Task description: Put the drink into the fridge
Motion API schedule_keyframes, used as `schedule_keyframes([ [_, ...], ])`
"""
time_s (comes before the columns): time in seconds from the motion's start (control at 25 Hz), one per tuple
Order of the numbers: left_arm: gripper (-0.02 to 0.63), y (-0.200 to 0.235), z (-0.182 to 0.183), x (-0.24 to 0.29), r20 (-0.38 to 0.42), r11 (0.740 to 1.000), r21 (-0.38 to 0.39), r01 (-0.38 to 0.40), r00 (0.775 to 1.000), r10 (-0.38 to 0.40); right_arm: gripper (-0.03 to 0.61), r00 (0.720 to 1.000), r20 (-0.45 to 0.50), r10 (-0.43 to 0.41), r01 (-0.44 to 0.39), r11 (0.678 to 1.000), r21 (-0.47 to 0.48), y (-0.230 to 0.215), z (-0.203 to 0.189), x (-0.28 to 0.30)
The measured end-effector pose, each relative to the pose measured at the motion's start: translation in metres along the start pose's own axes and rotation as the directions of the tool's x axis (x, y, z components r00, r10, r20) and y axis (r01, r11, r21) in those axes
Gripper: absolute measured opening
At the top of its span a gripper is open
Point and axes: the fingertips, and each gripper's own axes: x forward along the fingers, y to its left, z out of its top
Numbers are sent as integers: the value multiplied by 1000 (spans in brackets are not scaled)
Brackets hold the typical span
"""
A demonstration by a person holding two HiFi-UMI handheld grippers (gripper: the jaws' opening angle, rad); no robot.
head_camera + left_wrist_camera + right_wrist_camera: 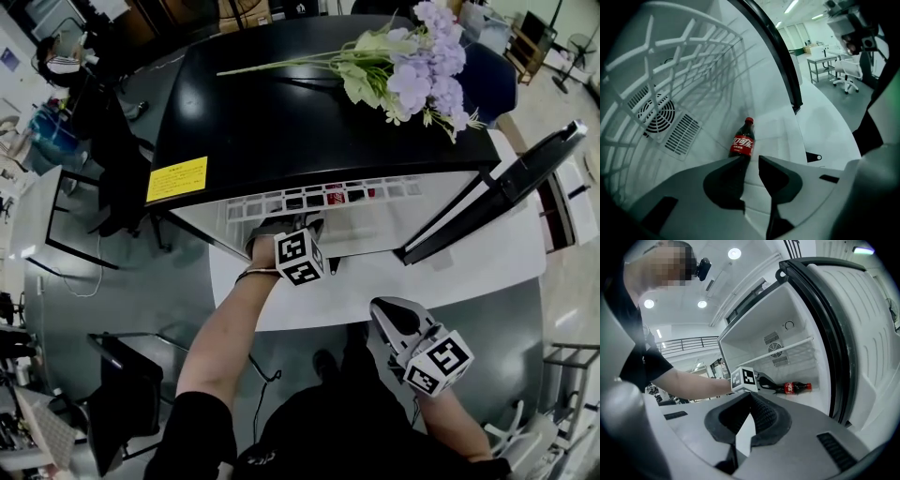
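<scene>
A small cola bottle [743,143] with a red cap and red label lies on its side on the white floor of the open fridge [754,341]; it also shows in the right gripper view [794,387]. My left gripper [751,159] hangs just above and behind the bottle's base, pointing down into the fridge [298,225]. Its jaws stand close together with a narrow gap and nothing between them; the left finger hides the bottle's bottom end. My right gripper [750,397] stays back outside the fridge [382,309], shut and empty.
The fridge door [506,187] stands open to the right. A white wire shelf [670,56] runs above the bottle, with a fan vent [656,115] on the back wall. Purple artificial flowers [412,66] lie on the black fridge top [281,112]. Desks and chairs stand around.
</scene>
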Motion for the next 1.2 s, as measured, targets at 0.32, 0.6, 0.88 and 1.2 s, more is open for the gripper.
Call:
schedule_keyframes([
  [0.32,98,-6,6,-53,79,987,-160,-18,996,31,15,1000,9,30,-29,997,-74,31,22,0],
  [0.6,92,-17,-6,-116,108,966,-253,-54,991,84,15,999,33,39,-34,989,-141,74,39,-10],
  [0.88,86,-23,-6,-180,165,925,-371,-86,974,157,15,999,39,8,-1,984,-177,107,42,-31],
  [1.2,81,-39,-11,-226,218,854,-515,-73,953,212,15,998,60,-4,17,979,-204,115,45,-46],
])
